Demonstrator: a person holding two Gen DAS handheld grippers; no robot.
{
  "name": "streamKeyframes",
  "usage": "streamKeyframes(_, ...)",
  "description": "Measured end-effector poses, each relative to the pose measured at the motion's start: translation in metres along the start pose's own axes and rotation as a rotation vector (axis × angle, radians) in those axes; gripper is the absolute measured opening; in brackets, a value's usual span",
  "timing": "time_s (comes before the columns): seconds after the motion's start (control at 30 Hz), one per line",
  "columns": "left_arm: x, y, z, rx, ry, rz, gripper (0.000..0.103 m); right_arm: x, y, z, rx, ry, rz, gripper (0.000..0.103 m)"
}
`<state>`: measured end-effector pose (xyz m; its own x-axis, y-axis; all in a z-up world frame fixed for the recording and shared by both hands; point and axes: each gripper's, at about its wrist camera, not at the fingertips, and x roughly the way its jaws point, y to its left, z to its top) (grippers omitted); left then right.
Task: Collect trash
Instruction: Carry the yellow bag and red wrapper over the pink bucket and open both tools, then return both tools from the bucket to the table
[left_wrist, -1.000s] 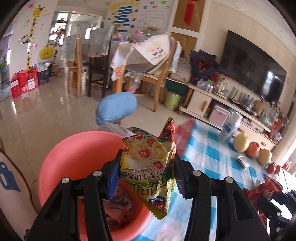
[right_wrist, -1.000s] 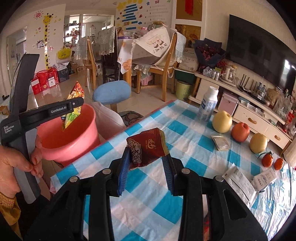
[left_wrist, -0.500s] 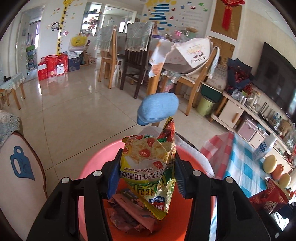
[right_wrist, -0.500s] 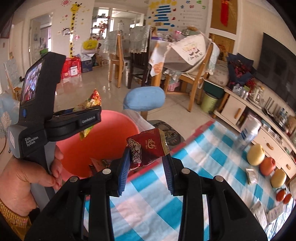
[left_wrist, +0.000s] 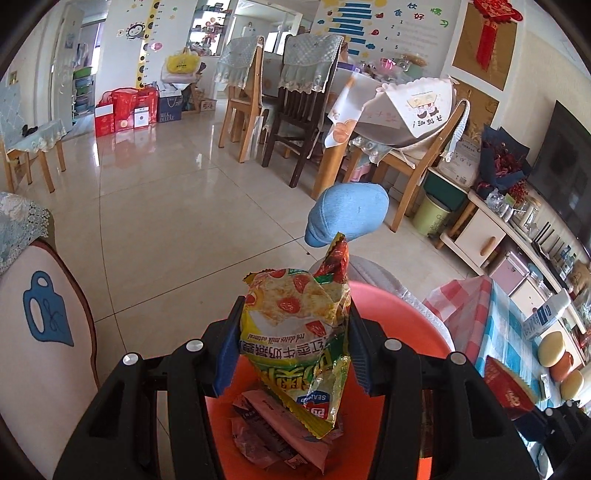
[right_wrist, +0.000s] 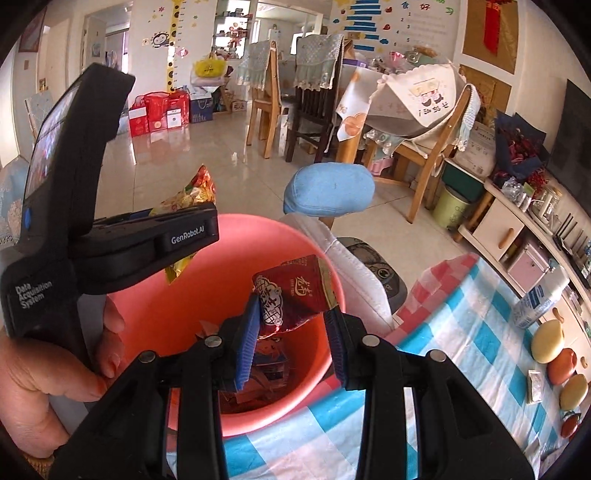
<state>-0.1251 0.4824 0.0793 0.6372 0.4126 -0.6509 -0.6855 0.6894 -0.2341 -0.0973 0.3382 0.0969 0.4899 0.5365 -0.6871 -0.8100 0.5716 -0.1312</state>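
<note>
You're at the drop-off: your left gripper (left_wrist: 293, 343) is clamped on the yellow oatmeal packet (left_wrist: 295, 332) and your right gripper (right_wrist: 291, 332) on the red wrapper (right_wrist: 291, 291) — both hang over the pink bin (right_wrist: 155, 314), wrappers already lying inside. Next, spread both claws so the pieces fall in — not on the near checked tablecloth (right_wrist: 461, 332).

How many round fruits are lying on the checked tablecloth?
5 visible: a pale one, a reddish one and another pale one in a row near the right edge, then two small red ones below; more may be hidden.
</note>
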Motion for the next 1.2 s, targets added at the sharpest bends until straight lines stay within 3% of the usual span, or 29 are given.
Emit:
streamKeyframes(0.33, 0.005, -0.003, -0.003, 0.014, 0.018, -0.006, 0.051, 0.019, 0.004, -0.005, -0.021, 0.029, 0.017, 0.036)
streamKeyframes(0.43, 0.005, -0.006, -0.004, 0.021, 0.017, 0.0, 0.055, 0.024, 0.001, -0.008, -0.021, 0.046, 0.024, 0.038)
streamKeyframes(0.47, 0.006, -0.007, -0.004, 0.026, 0.017, 0.008, 0.07, 0.025, 0.0, -0.009, -0.022, 0.047, 0.018, 0.041)
streamKeyframes(0.5, 0.005, -0.008, -0.005, 0.032, 0.011, 0.015, 0.082, 0.025, -0.002, -0.01, -0.017, 0.045, 0.011, 0.054)
streamKeyframes(0.53, 0.003, -0.011, -0.005, 0.041, 0.0, 0.017, 0.085, 0.023, -0.003, -0.011, -0.008, 0.035, 0.006, 0.069)
streamKeyframes(0.6, 0.002, -0.016, -0.006, 0.059, -0.009, 0.025, 0.092, 0.019, -0.006, -0.013, 0.016, 0.015, 0.006, 0.075)
streamKeyframes(0.73, 0.003, -0.021, -0.007, 0.073, 0.007, 0.018, 0.093, 0.013, -0.014, -0.016, 0.04, 0.008, -0.024, 0.08)
streamKeyframes(1.2, -0.009, -0.045, -0.014, 0.158, -0.021, 0.014, 0.093, -0.008, -0.044, -0.04, 0.104, -0.002, -0.087, 0.082)
